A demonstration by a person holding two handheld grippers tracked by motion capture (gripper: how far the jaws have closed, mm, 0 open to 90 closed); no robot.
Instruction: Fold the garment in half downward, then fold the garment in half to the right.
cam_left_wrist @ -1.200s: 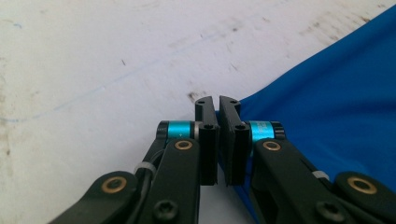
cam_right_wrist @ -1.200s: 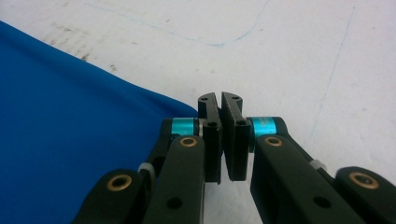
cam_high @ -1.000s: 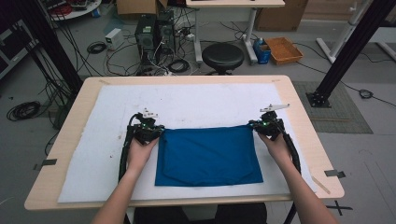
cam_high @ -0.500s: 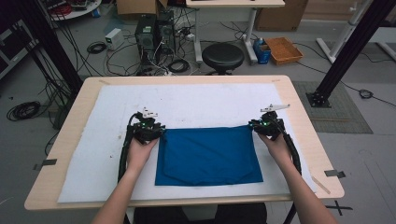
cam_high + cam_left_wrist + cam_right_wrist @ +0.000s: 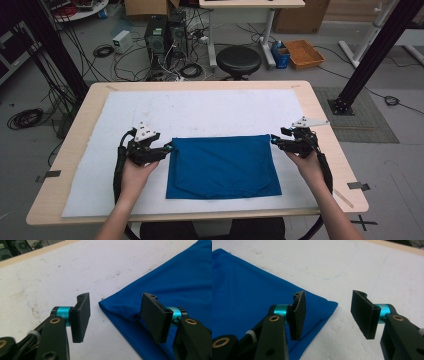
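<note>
High view: folded blue cloth, flat.

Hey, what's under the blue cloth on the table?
The blue cloth lies flat on a white mat, which covers most of the wooden table. The mat shows all round it. Whatever lies beneath its folded layers is covered.

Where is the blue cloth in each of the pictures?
High view: the blue cloth lies flat in the middle of the white mat, between the two hand-held grippers.
Left gripper view: it is on the right side, its corner between the open jaws.
Right gripper view: it is on the left side, its corner between the open jaws.
Shared landmark: the white mat under the cloth.
</note>
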